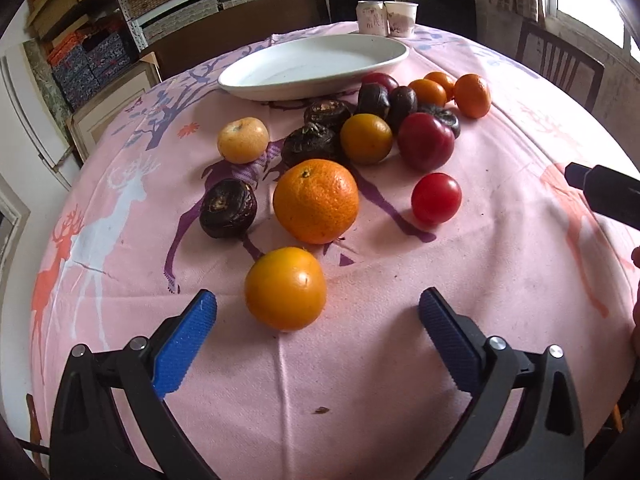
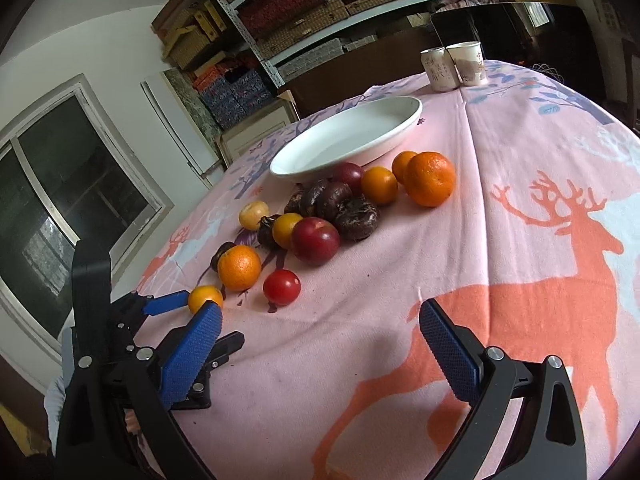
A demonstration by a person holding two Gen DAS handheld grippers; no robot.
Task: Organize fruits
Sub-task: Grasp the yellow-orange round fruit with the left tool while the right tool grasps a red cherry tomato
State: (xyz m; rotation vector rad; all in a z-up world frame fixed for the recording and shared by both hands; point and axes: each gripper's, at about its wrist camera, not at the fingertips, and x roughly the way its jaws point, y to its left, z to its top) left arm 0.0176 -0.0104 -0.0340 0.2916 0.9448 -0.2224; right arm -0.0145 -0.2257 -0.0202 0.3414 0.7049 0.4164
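Observation:
Several fruits lie on the pink tablecloth in front of an empty white oval dish (image 1: 316, 65) (image 2: 352, 136). Nearest me is a smooth orange fruit (image 1: 285, 288) (image 2: 205, 298), just ahead of my open left gripper (image 1: 318, 320) (image 2: 180, 312) and slightly left of its middle. Behind it sit a big mandarin (image 1: 316, 201) (image 2: 239, 267), a red tomato (image 1: 436, 198) (image 2: 281, 287), a dark water chestnut (image 1: 228, 208), a dark red plum (image 1: 425, 141) (image 2: 315, 240) and a pale yellow fruit (image 1: 243, 140) (image 2: 253, 215). My right gripper (image 2: 320, 332) is open over bare cloth.
Two paper cups (image 1: 386, 18) (image 2: 454, 64) stand behind the dish at the far table edge. A wooden chair (image 1: 560, 68) is at the far right. Shelves with boxes (image 2: 320, 4) line the back wall. The cloth falls away at the table's left rim.

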